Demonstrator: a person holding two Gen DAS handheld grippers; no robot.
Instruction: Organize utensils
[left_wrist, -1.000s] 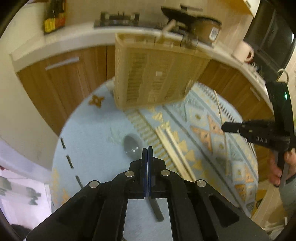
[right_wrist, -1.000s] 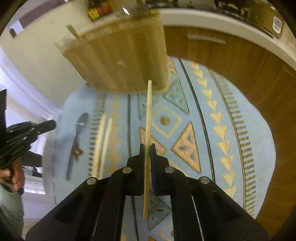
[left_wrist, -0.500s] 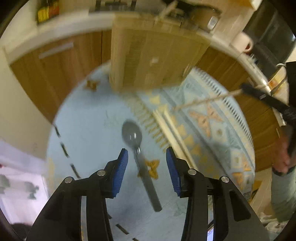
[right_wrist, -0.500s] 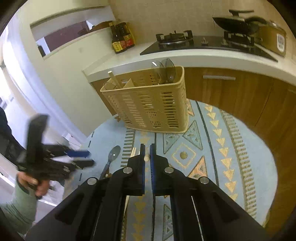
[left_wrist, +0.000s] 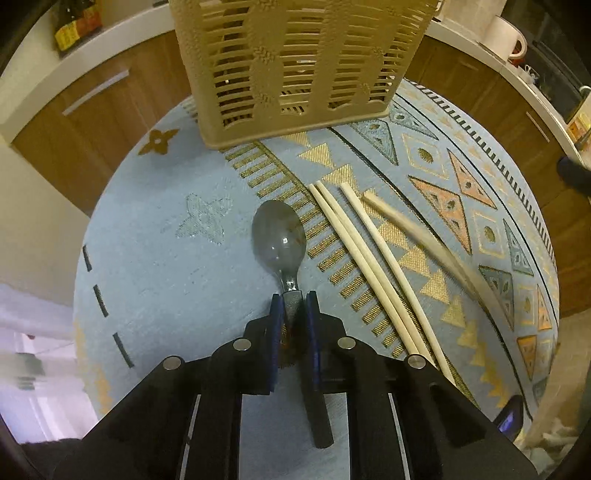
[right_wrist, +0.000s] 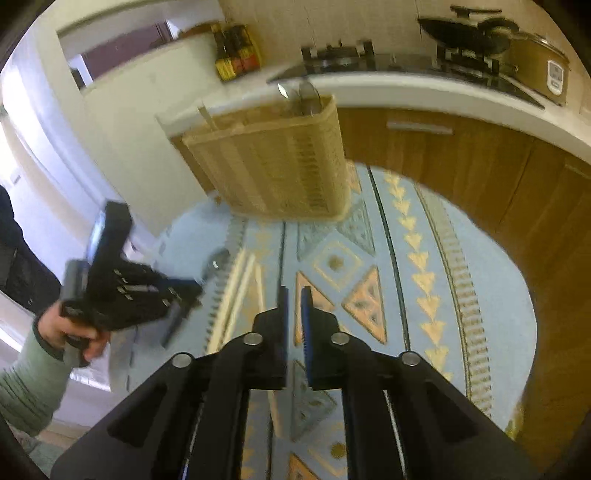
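A metal spoon (left_wrist: 279, 236) with a black handle lies on the patterned round table. My left gripper (left_wrist: 292, 301) is closed around its neck, down at the table. Three wooden chopsticks (left_wrist: 364, 258) lie side by side to the right of the spoon, and a fourth, blurred chopstick (left_wrist: 424, 240) lies further right. The beige slotted utensil basket (left_wrist: 295, 62) stands at the far side, with spoons and a chopstick in it (right_wrist: 303, 98). My right gripper (right_wrist: 293, 295) hovers above the table, slightly parted and empty. The left gripper shows in the right wrist view (right_wrist: 192, 288).
The round table has a light blue cloth with gold and orange patterns (left_wrist: 461, 184). Wooden cabinets and a white counter (right_wrist: 424, 92) with a stove, pots and sauce bottles stand behind. A white mug (left_wrist: 502, 37) sits on the counter at right.
My left gripper opened, lowered and closed on the spoon's neck. My right gripper let go of its chopstick, which now lies blurred on the table beside the others.
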